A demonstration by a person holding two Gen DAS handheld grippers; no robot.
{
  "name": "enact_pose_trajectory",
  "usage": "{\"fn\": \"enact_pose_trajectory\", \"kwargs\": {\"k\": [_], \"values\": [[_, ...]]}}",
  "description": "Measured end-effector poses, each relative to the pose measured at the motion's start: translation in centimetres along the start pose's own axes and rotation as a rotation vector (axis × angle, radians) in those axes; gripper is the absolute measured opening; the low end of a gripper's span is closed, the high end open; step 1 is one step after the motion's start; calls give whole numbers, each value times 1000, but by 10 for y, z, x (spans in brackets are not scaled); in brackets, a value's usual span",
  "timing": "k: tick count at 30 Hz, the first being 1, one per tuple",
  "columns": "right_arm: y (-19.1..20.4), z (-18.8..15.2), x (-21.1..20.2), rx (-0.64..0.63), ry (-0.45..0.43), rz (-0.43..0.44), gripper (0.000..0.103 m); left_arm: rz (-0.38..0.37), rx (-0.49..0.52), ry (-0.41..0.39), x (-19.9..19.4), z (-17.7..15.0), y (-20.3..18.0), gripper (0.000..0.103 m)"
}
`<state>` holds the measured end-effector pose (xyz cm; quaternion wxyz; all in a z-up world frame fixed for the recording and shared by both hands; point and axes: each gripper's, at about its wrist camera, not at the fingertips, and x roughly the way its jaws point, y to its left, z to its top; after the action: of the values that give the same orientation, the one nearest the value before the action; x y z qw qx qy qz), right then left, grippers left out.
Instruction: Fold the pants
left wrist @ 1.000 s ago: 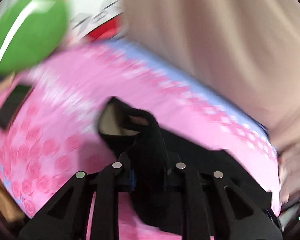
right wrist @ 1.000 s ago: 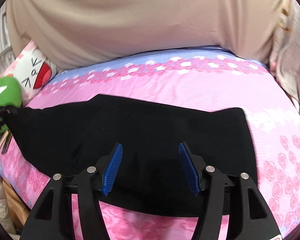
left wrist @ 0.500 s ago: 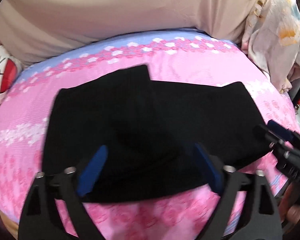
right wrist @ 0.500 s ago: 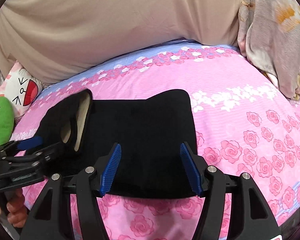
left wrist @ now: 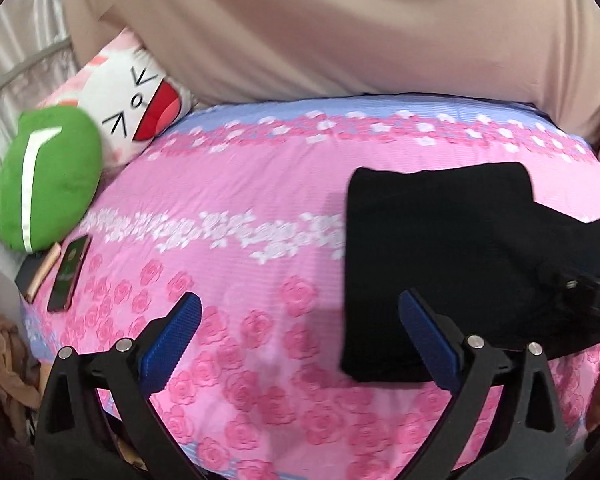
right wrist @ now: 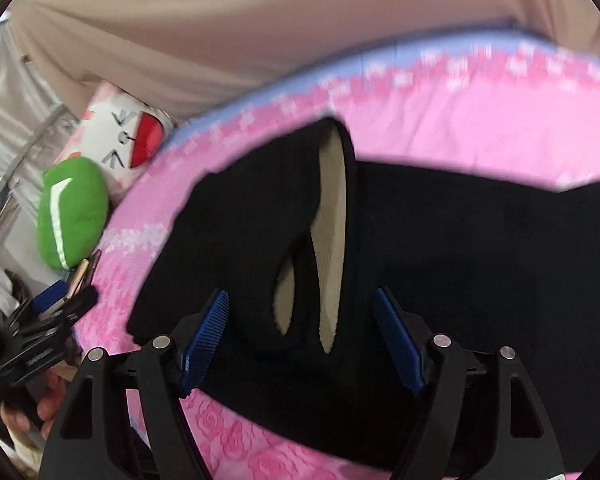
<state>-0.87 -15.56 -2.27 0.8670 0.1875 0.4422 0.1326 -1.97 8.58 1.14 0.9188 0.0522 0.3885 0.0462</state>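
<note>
The black pants [left wrist: 440,248] lie folded on the pink rose bedspread [left wrist: 240,220], at the right in the left wrist view. My left gripper [left wrist: 300,340] is open and empty, over bare bedspread left of the pants. In the right wrist view the pants [right wrist: 480,260] fill the middle, with the waistband end folded over and its beige lining [right wrist: 332,232] showing. My right gripper [right wrist: 304,348] is open and empty, just above the pants near the folded end. The left gripper [right wrist: 56,308] shows at that view's left edge.
A green plush [left wrist: 48,176] and a white cartoon pillow [left wrist: 140,108] sit at the bed's left. A phone [left wrist: 68,272] and a flat case lie by the left edge. A beige curtain [left wrist: 340,28] hangs behind the bed.
My left gripper let go of the pants' end after carrying it over, opened, and swung away to the left. My right gripper stayed open and moved closer over the folded end.
</note>
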Motion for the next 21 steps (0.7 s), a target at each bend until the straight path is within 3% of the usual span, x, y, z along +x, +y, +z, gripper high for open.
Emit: {"fn": "enact_pose_trajectory", "kwargs": {"k": [1, 2, 3, 5, 10, 13, 16, 19, 21], "values": [[2, -1, 4, 1, -10, 8, 74, -2, -7, 5, 2, -1, 4, 97], [5, -2, 5, -11, -24, 7, 58, -5, -17, 9, 5, -2, 10, 97], [12, -2, 7, -30, -25, 5, 31, -7, -24, 13, 7, -3, 15, 97], [22, 1, 2, -34, -62, 15, 17, -17, -37, 22, 9, -3, 17, 97], [41, 16, -72, -106, -241, 22, 15, -75, -56, 26, 3, 2, 15, 97], [17, 12, -127, -115, -320, -108, 16, -100, -58, 10, -3, 2, 11, 98], [-39, -12, -145, -13, -294, -298, 16, -134, -35, 27, 0, 0, -5, 98], [-92, -37, -130, 119, -212, -354, 17, -156, -2, 48, 8, 0, -26, 98], [-111, -49, -123, 168, -222, -297, 19, -176, 28, 58, 11, 0, -46, 98]]}}
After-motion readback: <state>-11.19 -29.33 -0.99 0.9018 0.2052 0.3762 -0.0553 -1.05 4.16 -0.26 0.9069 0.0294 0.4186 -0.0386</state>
